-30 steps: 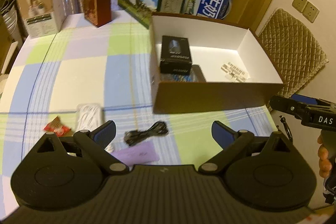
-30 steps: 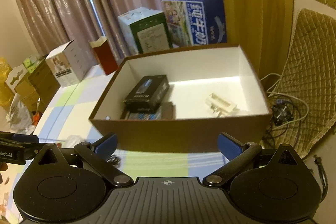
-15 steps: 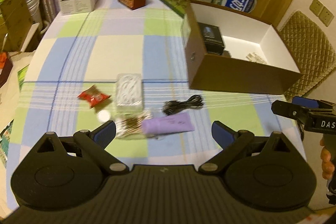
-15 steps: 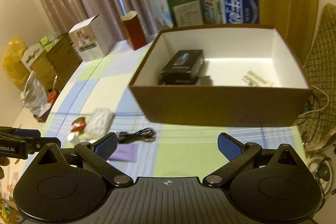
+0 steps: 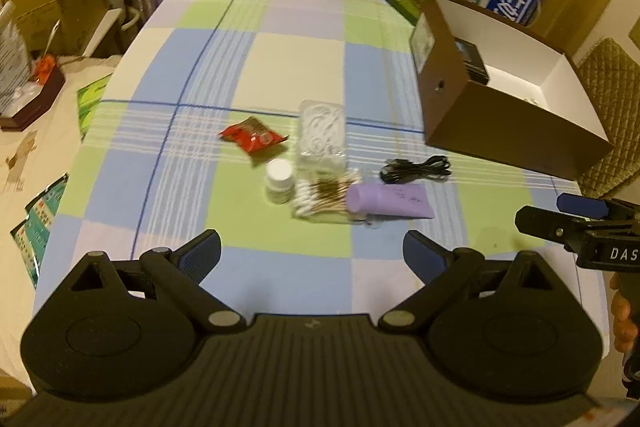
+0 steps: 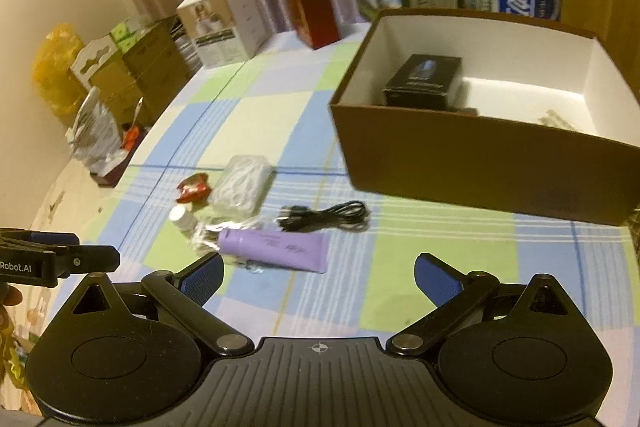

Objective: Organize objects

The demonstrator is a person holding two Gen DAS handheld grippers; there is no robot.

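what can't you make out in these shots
- Purple tube: print too small and blurred in both views.
- Brown box: in the left wrist view its near wall hides most of the inside.
- Pale item in the box: right wrist view, cut by the wall, unidentifiable.
- Right gripper: only one fingertip shows in the left wrist view.

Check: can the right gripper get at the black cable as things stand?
Probably yes. The right gripper is open and empty, and the black cable lies loose ahead on the tablecloth, clear of the purple tube and brown box.
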